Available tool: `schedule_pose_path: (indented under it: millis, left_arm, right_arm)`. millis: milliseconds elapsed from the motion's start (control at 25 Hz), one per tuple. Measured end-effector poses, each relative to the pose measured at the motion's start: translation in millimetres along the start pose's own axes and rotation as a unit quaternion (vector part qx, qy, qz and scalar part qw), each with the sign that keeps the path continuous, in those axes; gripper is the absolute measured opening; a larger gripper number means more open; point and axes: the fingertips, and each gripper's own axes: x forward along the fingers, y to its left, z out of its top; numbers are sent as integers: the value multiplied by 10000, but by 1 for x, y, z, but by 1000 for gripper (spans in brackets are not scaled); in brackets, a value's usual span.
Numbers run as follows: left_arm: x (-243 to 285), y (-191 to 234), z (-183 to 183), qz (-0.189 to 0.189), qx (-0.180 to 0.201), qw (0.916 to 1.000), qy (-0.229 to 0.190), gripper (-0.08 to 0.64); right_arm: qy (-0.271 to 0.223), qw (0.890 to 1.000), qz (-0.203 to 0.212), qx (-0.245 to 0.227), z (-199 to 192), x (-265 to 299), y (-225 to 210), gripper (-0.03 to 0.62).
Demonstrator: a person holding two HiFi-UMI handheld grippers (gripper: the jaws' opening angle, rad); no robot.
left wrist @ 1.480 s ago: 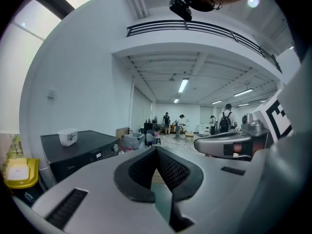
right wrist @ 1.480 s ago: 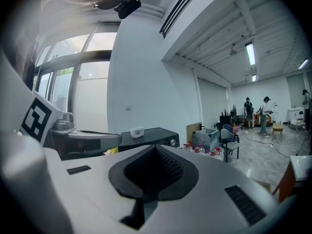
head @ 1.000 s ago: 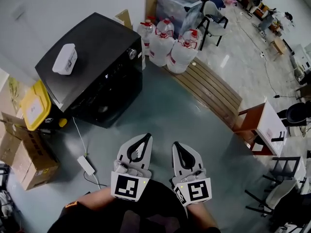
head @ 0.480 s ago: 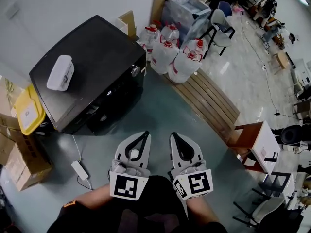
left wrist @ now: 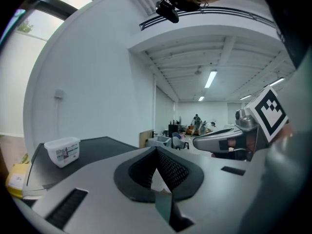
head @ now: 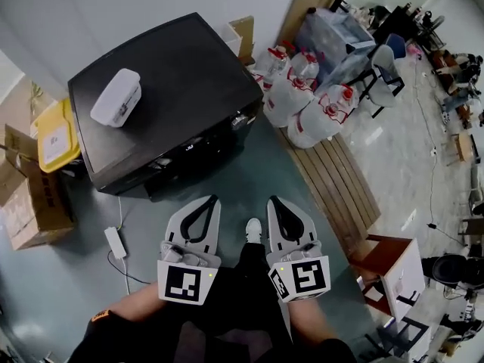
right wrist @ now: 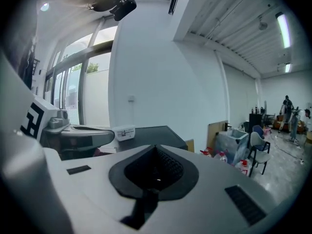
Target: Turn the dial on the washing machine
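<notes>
No legible text, even on white box

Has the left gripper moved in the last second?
Yes. The left gripper is now nearer the washing machine and its dial, jaws shut and empty.

Dial tiny, its markings seemingly illegible.

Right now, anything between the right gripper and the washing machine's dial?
Nothing visible: only bare floor lies between the right gripper and the dial on the washing machine; the water jugs stand off to one side.
</notes>
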Motion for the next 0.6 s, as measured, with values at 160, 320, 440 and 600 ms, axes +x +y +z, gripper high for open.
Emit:
schedule_pose_path:
  millis: [160,320,440,600]
  left_arm:
    - [18,7,8,579,-56,9983,19,12]
    - [33,15,11,1074,-68,9940,207,12]
    - [43,19,9,1428,-113,9892,320,12]
    - [51,20,-2,1823,-224,9822,402,12]
  right_arm:
    - [94,9983,544,-170,-1,25,-22,14]
    - [284,9939,992,-391,-5,55,-41,14]
    - [316,9903,1236,-556,-4,73,-52,14]
    - [268,9849,1497,-831,-6,93,-60,14]
